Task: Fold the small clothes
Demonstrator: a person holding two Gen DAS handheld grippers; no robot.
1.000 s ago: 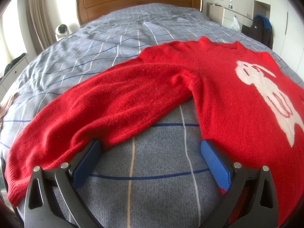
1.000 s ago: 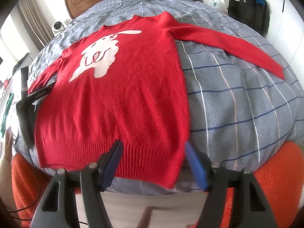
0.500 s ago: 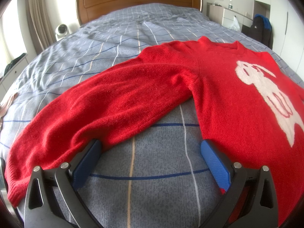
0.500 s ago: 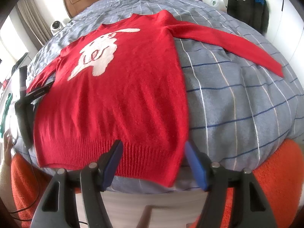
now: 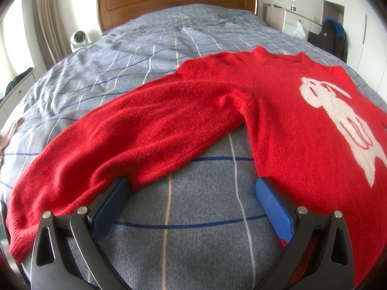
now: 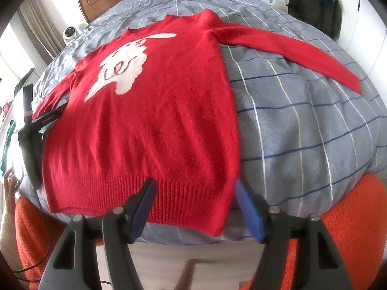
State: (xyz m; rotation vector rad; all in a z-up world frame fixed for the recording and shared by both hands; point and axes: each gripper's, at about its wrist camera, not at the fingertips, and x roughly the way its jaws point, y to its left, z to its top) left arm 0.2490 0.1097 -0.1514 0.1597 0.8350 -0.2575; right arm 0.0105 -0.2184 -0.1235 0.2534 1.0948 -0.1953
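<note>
A red knit sweater (image 6: 154, 111) with a white animal figure lies flat, face up, on a grey checked bed cover (image 6: 302, 125), both sleeves spread out. In the left wrist view the sweater (image 5: 290, 111) shows its left sleeve (image 5: 121, 145) running down to the near left. My left gripper (image 5: 191, 193) is open and empty, low over the cover between that sleeve and the body. My right gripper (image 6: 194, 195) is open and empty, its jaws straddling the right corner of the ribbed hem (image 6: 183, 200) at the bed's foot edge.
A wooden headboard (image 5: 174, 2) stands at the far end. A white fan (image 5: 78, 38) sits left of the bed. White drawers and a dark bag (image 5: 332, 36) stand at the right. An orange rug (image 6: 350, 220) lies below the foot edge. The left gripper's body (image 6: 31, 140) shows at left.
The right gripper has crept slightly forward toward the hem. The left gripper has not moved. The sweater lies as before.
</note>
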